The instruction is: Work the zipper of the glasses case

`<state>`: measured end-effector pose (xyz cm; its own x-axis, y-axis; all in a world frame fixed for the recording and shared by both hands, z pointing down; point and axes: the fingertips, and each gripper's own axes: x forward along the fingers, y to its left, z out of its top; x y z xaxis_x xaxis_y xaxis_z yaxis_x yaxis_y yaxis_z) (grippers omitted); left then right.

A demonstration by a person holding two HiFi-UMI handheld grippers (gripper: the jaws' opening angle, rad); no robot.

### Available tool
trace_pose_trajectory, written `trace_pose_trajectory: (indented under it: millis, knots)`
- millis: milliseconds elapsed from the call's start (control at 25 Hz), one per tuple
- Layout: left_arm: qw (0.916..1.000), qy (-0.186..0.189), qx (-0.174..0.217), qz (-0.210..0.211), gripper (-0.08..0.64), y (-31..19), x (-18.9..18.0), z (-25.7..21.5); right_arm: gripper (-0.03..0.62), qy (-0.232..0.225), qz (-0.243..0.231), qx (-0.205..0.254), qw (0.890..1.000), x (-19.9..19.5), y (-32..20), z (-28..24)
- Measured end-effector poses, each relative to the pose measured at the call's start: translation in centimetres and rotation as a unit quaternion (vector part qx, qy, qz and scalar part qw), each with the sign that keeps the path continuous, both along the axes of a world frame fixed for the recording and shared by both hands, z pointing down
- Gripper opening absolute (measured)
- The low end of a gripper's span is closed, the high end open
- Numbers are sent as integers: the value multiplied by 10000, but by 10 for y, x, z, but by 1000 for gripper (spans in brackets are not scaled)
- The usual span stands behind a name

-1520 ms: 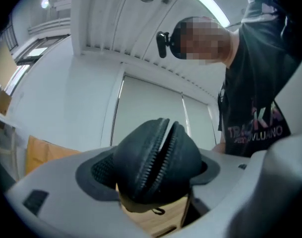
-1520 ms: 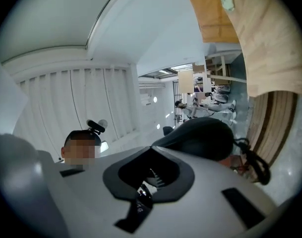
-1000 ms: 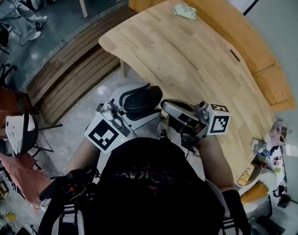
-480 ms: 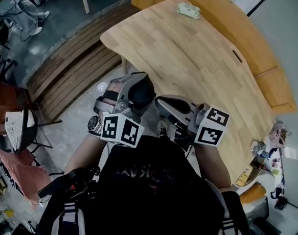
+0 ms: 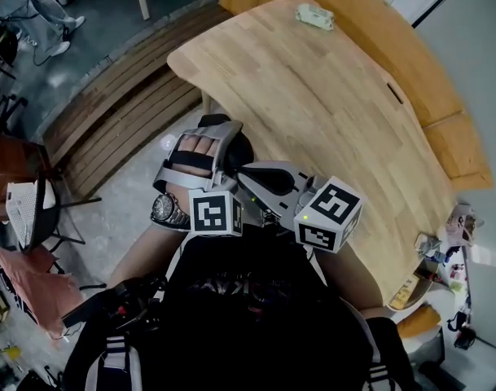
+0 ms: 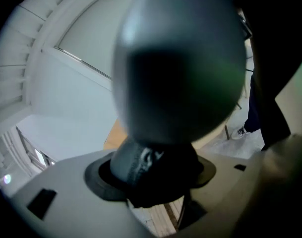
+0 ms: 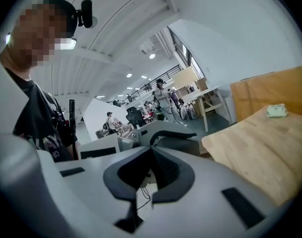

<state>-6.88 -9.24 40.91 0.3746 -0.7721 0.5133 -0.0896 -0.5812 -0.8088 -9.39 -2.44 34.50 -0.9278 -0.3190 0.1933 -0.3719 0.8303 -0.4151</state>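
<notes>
Your left gripper (image 6: 151, 175) has rolled, clamped wide on the glasses case (image 6: 180, 58); right gripper (image 7: 151, 175), beside the case, is closed and empty. The shell is likely stiff and light: pinch at the zipper (image 6: 140, 163).

Both grippers are held close before the chest, tips nearly meeting. The left gripper (image 6: 151, 170), with the left hand (image 5: 197, 151) strapped in, clamps the glasses case (image 6: 180, 63); the right gripper (image 7: 151, 165) has its jaws pressed together

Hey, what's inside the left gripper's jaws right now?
A rounded grey glasses case is gripped between the left gripper's jaws and fills that gripper's view. Blurred and so close, it hides its own far side, and whether its zipper is open cannot be told.
</notes>
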Motion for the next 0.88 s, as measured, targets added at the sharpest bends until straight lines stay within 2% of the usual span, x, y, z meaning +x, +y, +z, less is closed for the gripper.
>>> trace_pose_trajectory:
  millis: [200,320,440,560,640,680,760,880]
  knots:
    - [9997,-237,-59,0,299,1,-1,10,17,-70,-109,-197,9997,-3,0,7]
    - [9999,-25,-167,28,299,4,1,10,17,-250,-130,-298,9992,-2,1,7]
    - [9973,662,-314,91,301,6,6,-1,17,-974,-145,-705,9926,8,-1,-5]
    - [9857,1601,-422,299,301,11,11,-23,17,-1878,-189,-1083,9760,28,-5,-23]
    - [9778,2000,-342,526,301,16,13,-37,17,-2265,-402,-1178,9660,39,-2,-34]
    - [9753,2087,-267,668,301,19,14,-42,17,-2383,-531,-1196,9623,42,0,-39]
    - [9738,2078,-207,899,299,24,16,-47,17,-2428,-673,-1149,9609,46,3,-44]
    - [9813,1734,-429,710,282,21,14,-36,17,-1890,-434,-797,9778,48,-1,-37]
